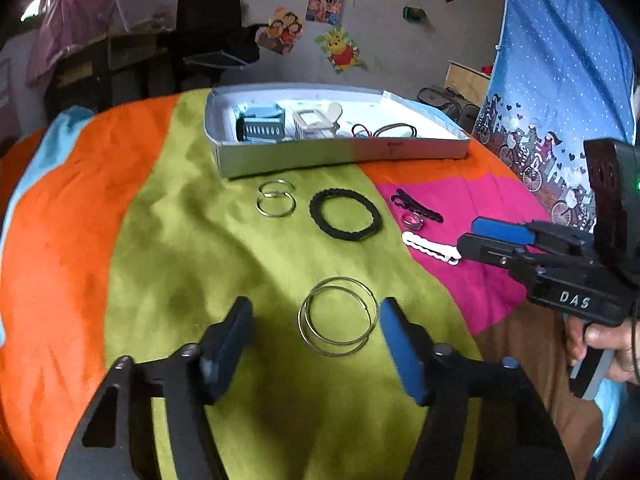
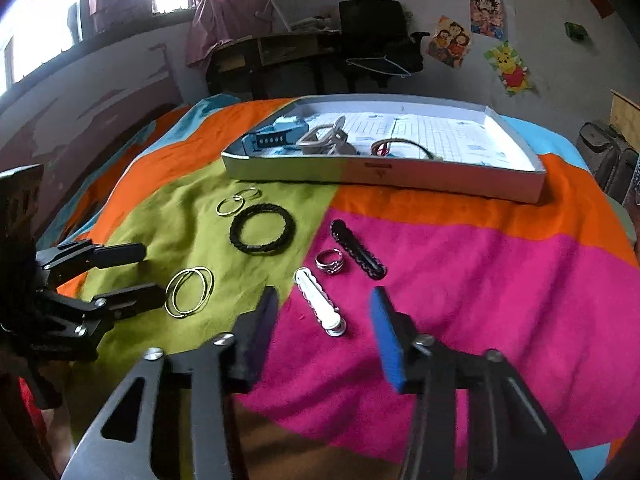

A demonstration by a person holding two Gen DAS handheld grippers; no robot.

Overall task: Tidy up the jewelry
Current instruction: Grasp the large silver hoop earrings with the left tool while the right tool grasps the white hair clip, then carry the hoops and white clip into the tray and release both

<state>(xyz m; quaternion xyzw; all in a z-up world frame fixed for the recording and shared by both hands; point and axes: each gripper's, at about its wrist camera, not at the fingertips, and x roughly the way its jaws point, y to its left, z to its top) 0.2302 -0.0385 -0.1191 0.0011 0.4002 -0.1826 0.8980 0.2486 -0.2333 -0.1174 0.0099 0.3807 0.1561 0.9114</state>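
Jewelry lies on a colourful blanket. My left gripper [image 1: 316, 320] is open, its fingers either side of a pair of large silver hoops [image 1: 338, 316], also in the right wrist view [image 2: 190, 291]. My right gripper [image 2: 324, 314] is open around the near end of a white hair clip [image 2: 320, 307], also in the left wrist view [image 1: 430, 248]. Beyond lie a black braided bracelet [image 1: 346, 214], small silver hoops [image 1: 276, 198], a silver ring [image 2: 330, 261] and a black hair clip [image 2: 358, 255]. A shallow white box [image 1: 344, 152] at the back holds clips and hair ties.
The blanket [image 1: 180, 240] covers a round table whose edges drop away on all sides. A blue patterned curtain [image 1: 560, 80] hangs at the right. A dark desk and chair [image 2: 360, 40] stand by the far wall.
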